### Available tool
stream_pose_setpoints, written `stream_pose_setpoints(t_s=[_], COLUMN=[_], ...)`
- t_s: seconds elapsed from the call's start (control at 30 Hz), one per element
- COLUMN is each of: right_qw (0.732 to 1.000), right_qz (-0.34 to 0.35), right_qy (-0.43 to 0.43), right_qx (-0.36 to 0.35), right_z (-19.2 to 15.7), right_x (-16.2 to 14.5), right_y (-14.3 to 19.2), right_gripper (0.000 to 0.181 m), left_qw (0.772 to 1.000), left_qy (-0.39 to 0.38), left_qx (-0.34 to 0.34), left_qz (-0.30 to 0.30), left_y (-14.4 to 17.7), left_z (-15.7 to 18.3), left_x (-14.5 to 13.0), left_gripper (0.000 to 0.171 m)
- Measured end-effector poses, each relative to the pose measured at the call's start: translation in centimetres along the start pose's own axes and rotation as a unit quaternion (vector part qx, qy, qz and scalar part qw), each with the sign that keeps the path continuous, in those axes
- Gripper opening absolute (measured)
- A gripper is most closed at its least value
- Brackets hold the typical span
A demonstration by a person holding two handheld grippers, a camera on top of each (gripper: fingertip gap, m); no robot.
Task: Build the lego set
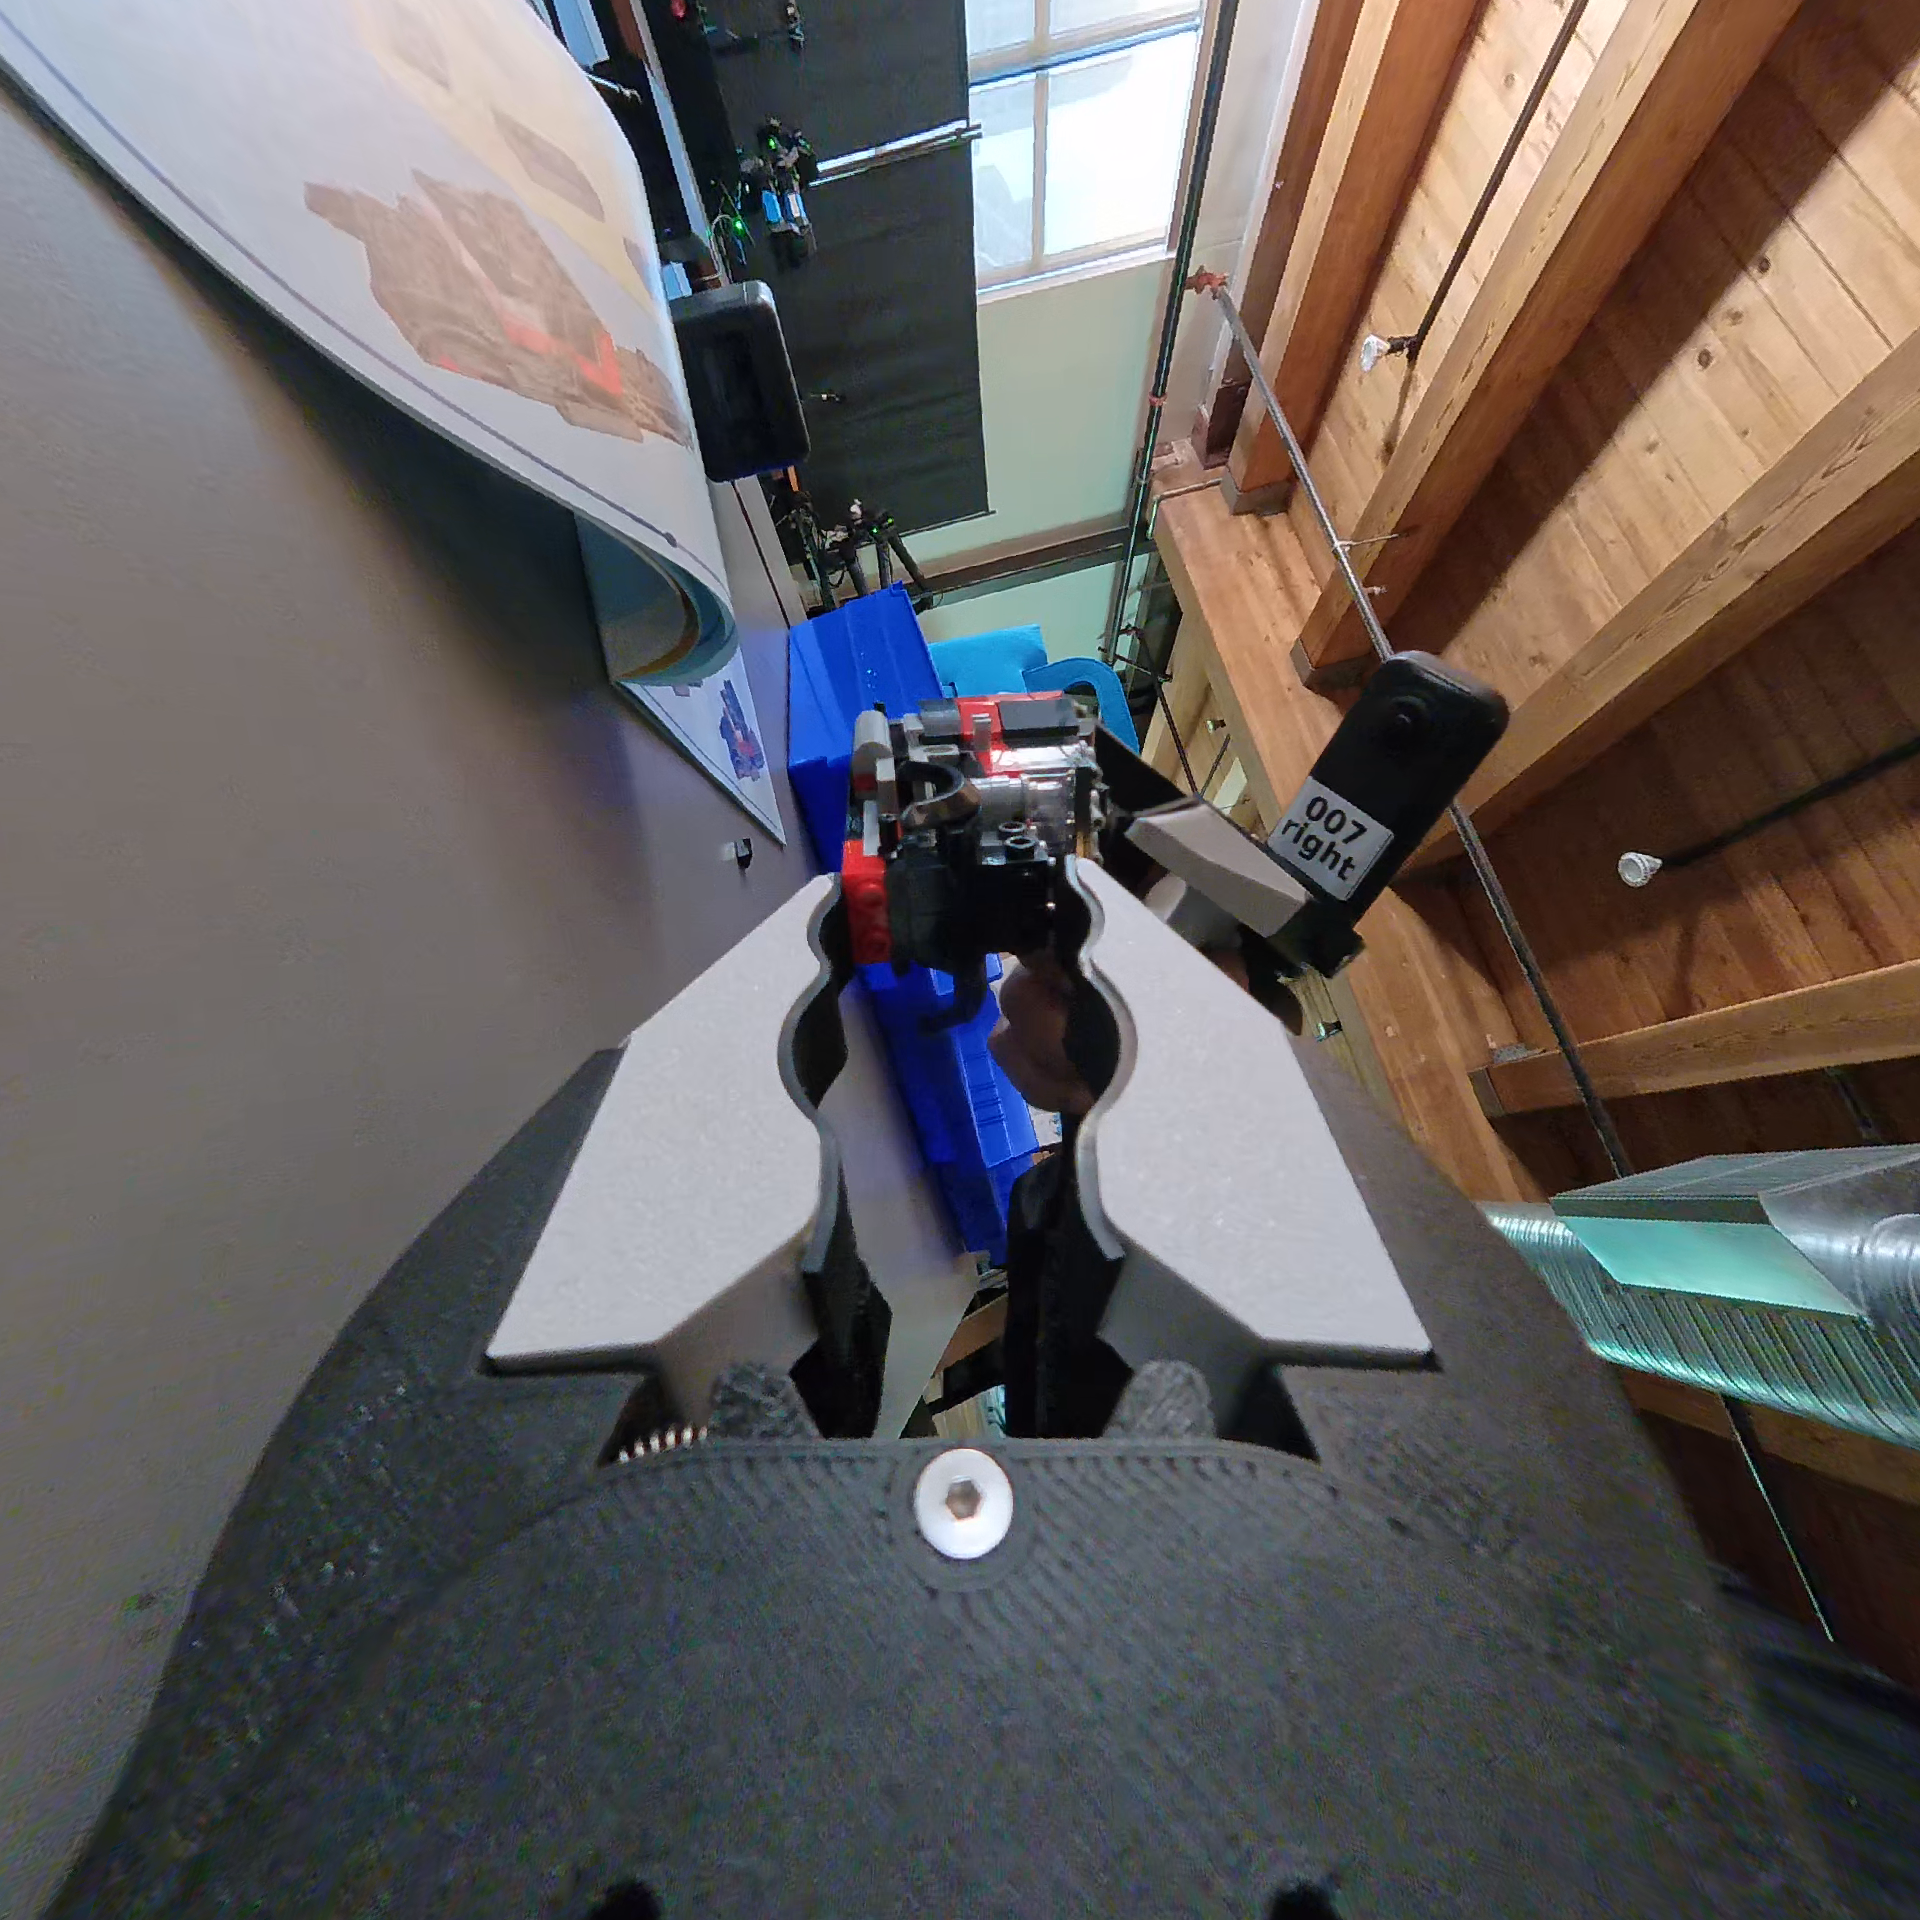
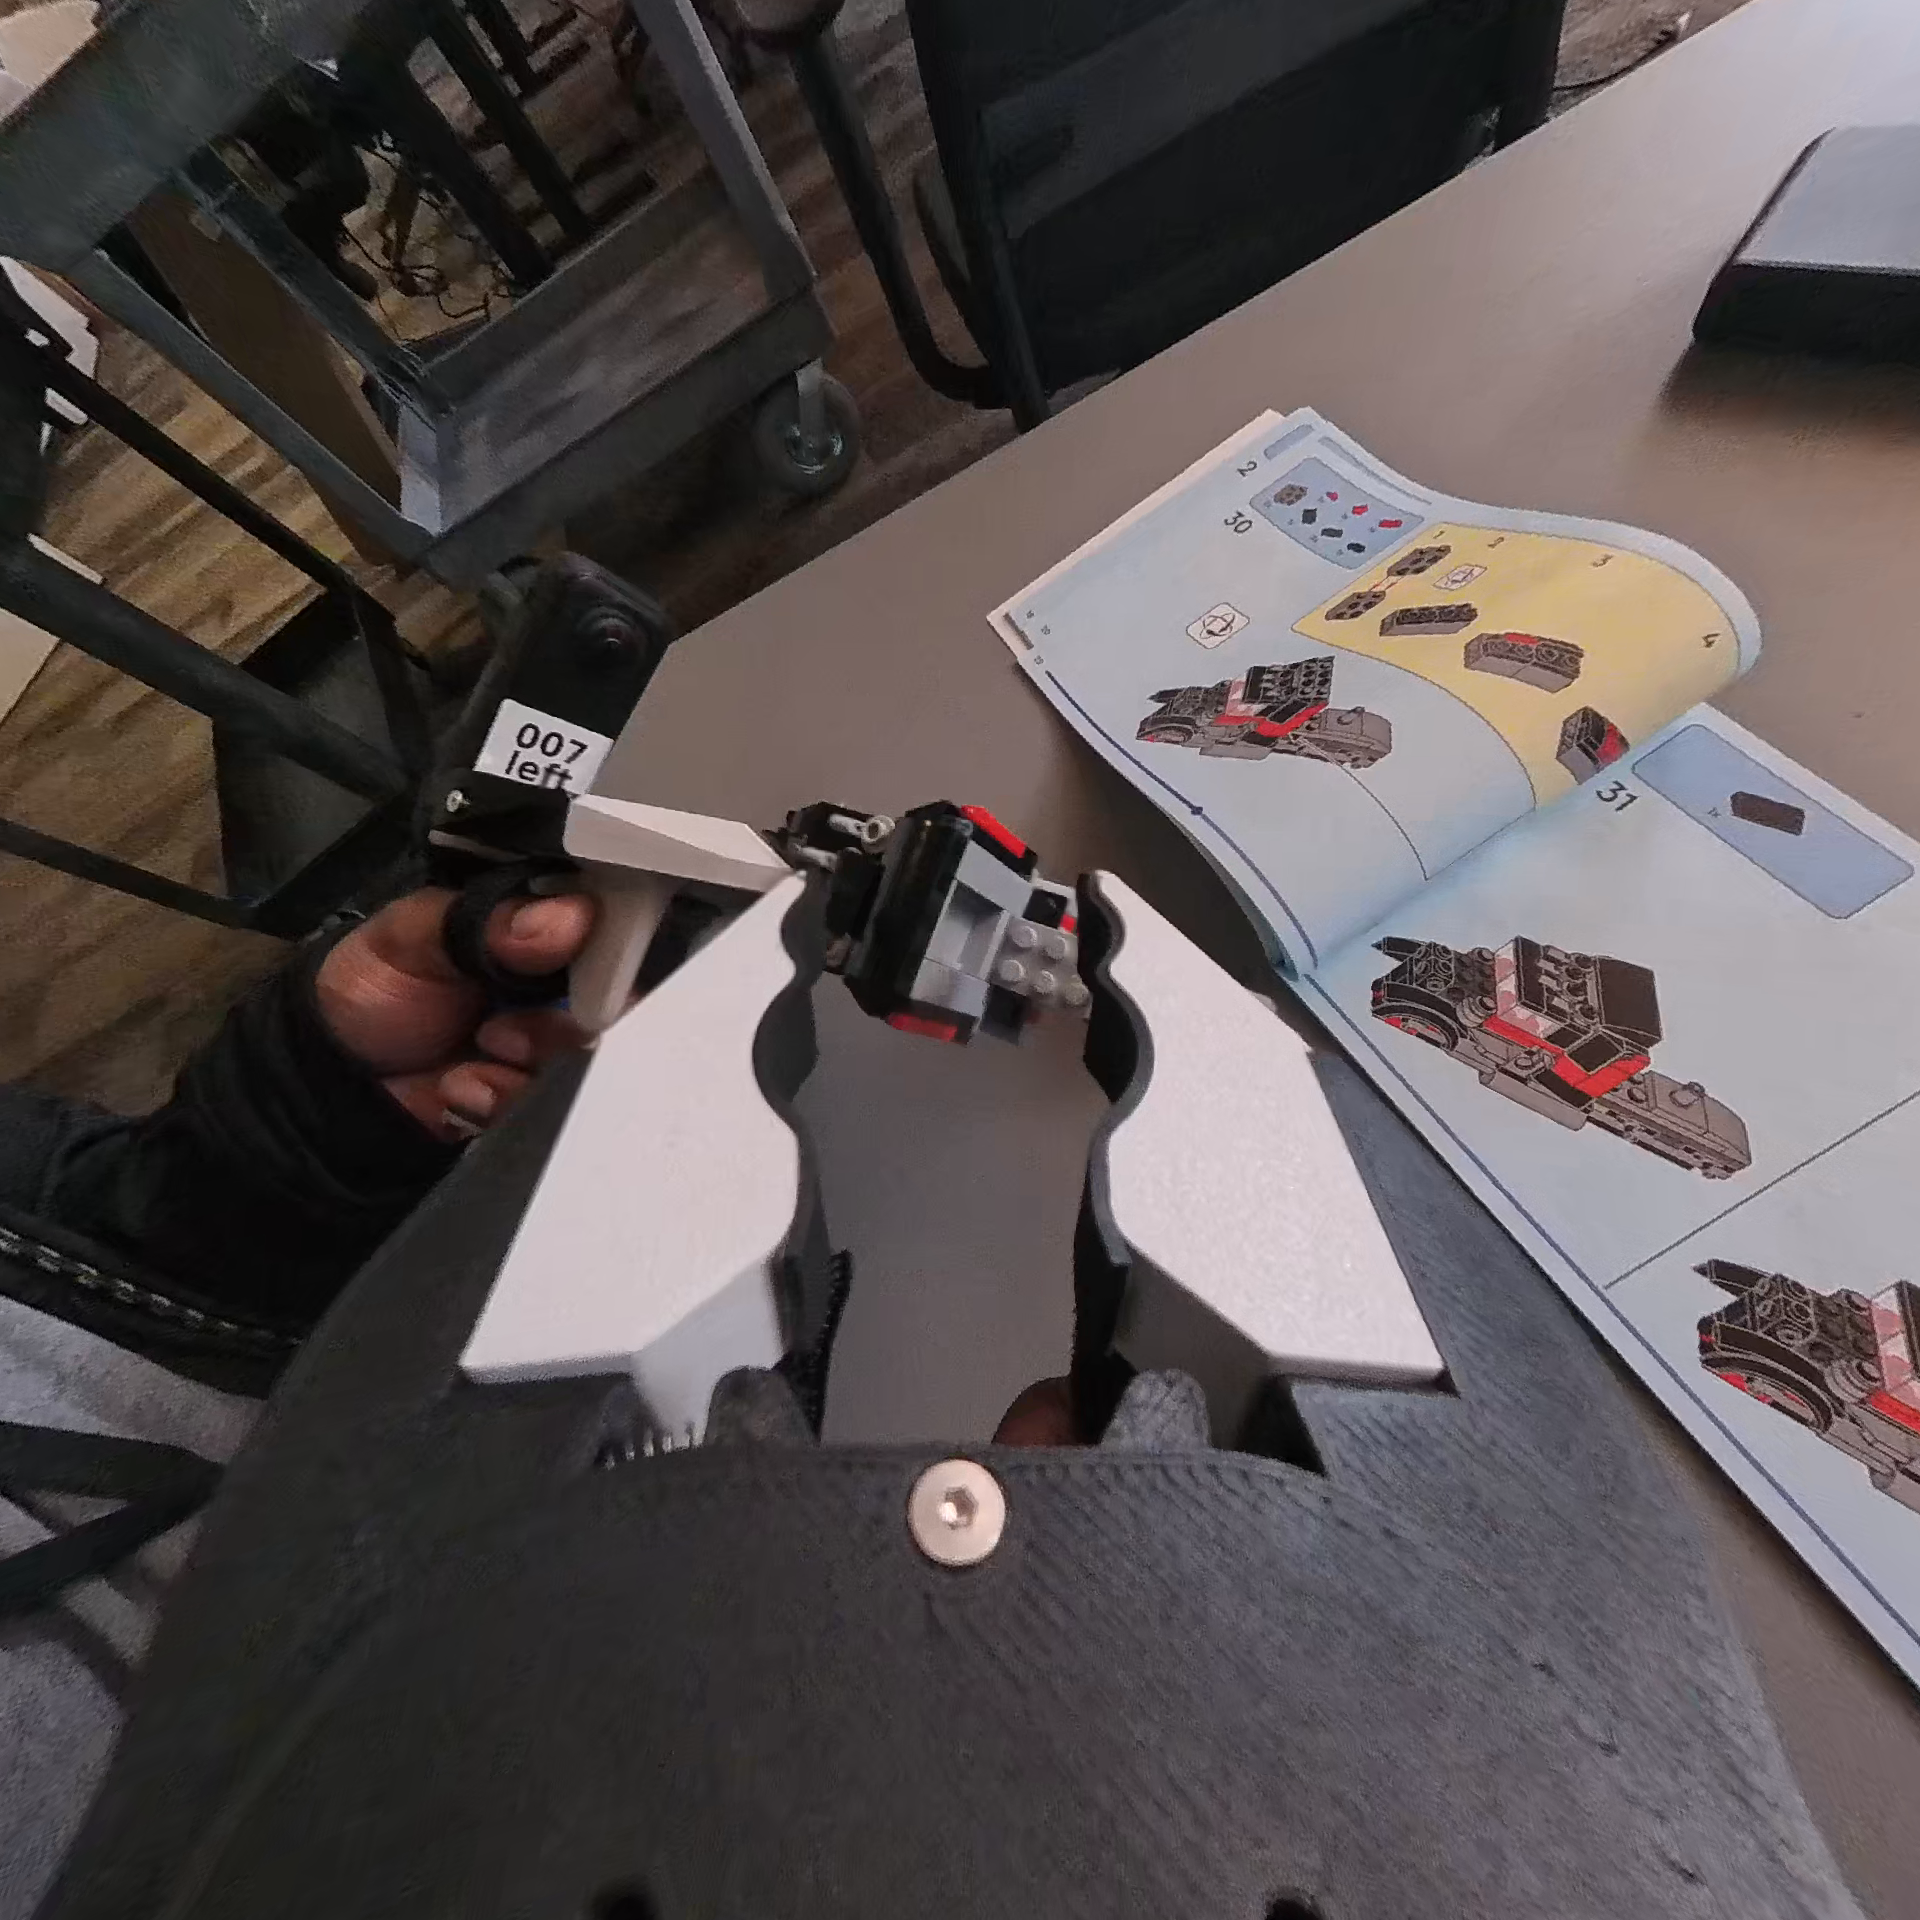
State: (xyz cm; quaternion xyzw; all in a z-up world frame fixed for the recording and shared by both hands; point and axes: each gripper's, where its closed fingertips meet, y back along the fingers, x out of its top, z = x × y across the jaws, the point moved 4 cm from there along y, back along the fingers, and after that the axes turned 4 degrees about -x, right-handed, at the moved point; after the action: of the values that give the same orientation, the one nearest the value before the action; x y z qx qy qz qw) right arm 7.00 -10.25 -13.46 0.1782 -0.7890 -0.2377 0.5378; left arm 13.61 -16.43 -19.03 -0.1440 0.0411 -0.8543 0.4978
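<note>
Right wrist view shows the lego model point(image 2: 951, 920), a black, grey and red partly built vehicle, held in the air above the grey counter point(image 2: 1299, 343) between both tools. The left gripper point(image 2: 790, 868) comes in from the left and appears clamped on the model's black end, while the right gripper point(image 2: 940, 914) brackets the grey studded end, its fingers point(image 2: 1205, 1091) moderately spread and seemingly touching that end, though I cannot tell if it truly pinches. Left wrist view confirms the left gripper point(image 1: 956, 904) closed narrowly on the model's base. The open instruction booklet point(image 2: 1455, 831) lies just beside on the counter. To do this step well, keep one grip firm, press squarely along the studs, and avoid twisting loose parts.
</note>
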Motion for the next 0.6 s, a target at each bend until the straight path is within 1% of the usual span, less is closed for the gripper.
stream_pose_setpoints(t_s=[0.13, 0.27, 0.6], right_qw=[1.000, 1.000, 1.000], right_qz=[-0.003, -0.003, -0.011], right_qy=[-0.014, -0.025, -0.015], right_qx=[-0.003, 0.011, 0.019], right_z=[0.60, 0.73, 0.22], right_x=[-0.33, -0.45, -0.32], right_y=[0.05, -0.14, -0.56], right_gripper=[0.048, 0.046, 0.047], left_qw=[1.000, 1.000, 1.000], left_qy=[-0.001, -0.001, -0.002], left_qx=[0.001, 0.004, 0.008], left_qz=[0.001, 0.002, 0.004], left_y=[0.00, 0.02, 0.04], left_z=[-0.01, -0.05, -0.12], left_x=[0.01, 0.04, 0.08], left_gripper=[0.039, 0.039, 0.039])
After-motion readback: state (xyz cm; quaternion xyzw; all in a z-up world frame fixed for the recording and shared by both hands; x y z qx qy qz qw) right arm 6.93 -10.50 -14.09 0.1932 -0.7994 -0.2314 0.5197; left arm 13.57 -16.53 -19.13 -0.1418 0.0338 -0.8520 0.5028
